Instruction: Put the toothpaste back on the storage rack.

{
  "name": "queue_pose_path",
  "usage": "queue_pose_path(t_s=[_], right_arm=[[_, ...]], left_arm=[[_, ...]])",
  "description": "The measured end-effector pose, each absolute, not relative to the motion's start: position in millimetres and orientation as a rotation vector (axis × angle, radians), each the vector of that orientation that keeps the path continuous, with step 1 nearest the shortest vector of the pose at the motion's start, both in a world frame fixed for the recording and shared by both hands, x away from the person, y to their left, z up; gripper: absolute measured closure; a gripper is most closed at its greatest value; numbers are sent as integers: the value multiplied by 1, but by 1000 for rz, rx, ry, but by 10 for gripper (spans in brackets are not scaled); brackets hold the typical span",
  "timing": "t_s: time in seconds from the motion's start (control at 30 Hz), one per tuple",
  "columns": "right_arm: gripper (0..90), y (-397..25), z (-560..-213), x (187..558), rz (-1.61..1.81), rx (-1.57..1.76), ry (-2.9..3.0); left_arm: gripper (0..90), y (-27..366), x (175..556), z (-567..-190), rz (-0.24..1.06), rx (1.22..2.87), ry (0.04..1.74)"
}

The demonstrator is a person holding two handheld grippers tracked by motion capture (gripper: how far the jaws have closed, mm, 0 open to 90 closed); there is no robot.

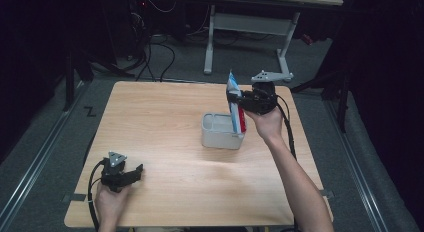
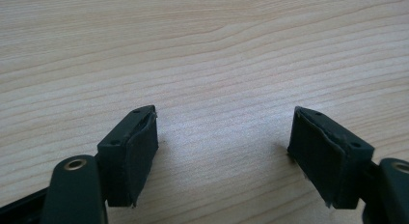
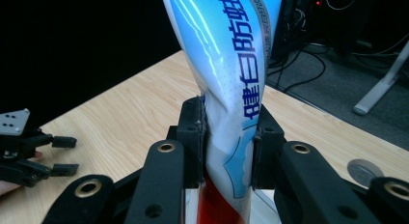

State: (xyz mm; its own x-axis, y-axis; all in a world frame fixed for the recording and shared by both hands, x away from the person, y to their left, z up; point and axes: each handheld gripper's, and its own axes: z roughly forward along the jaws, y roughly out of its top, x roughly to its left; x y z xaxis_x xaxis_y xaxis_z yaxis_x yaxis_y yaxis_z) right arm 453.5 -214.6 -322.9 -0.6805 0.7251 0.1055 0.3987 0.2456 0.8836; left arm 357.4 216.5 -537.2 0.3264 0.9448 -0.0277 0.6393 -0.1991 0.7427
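Your right gripper (image 1: 234, 99) is clamped on a toothpaste tube (image 1: 234, 103), soft glossy plastic, blue and white up top with dark blue printed characters, red toward the lower end. In the right gripper view the padded black jaws pinch the tube (image 3: 226, 89) from both sides and the film creases where they bite. The tube stands nearly upright, flat crimped end up, lower end down inside a small grey box (image 1: 221, 134) with rounded corners, matte plastic look, open top, sitting a bit right of centre on the table (image 1: 160, 122). Whether the tube touches the box bottom, can't tell. The table is pale wood laminate with a clear straight grain and rounded corners. Your left gripper (image 1: 134, 173) rests low at the near left corner, well apart from the box, jaws spread wide with nothing between them; in the left gripper view the blocky black pads (image 2: 137, 151) have rough, slightly frayed rubber faces and sit just over bare wood. The same gripper also shows small at the left edge of the right gripper view (image 3: 65, 156). A small round grey disc (image 3: 359, 172) lies on the table by your right jaw in that view. Behind the table, grey floor, black cables (image 1: 160, 57), and a white metal desk frame (image 1: 247, 29).
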Motion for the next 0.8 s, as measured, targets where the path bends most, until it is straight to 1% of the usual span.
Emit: queue_pose_path(t_s=[0.5,0.8], right_arm=[[715,-205,-323,470,1386,1078,2158],[713,-194,-335,484,1355,1099,2148]], left_arm=[[259,217,357,-537,582,1924,1393],[259,217,357,-537,586,1926,1393]])
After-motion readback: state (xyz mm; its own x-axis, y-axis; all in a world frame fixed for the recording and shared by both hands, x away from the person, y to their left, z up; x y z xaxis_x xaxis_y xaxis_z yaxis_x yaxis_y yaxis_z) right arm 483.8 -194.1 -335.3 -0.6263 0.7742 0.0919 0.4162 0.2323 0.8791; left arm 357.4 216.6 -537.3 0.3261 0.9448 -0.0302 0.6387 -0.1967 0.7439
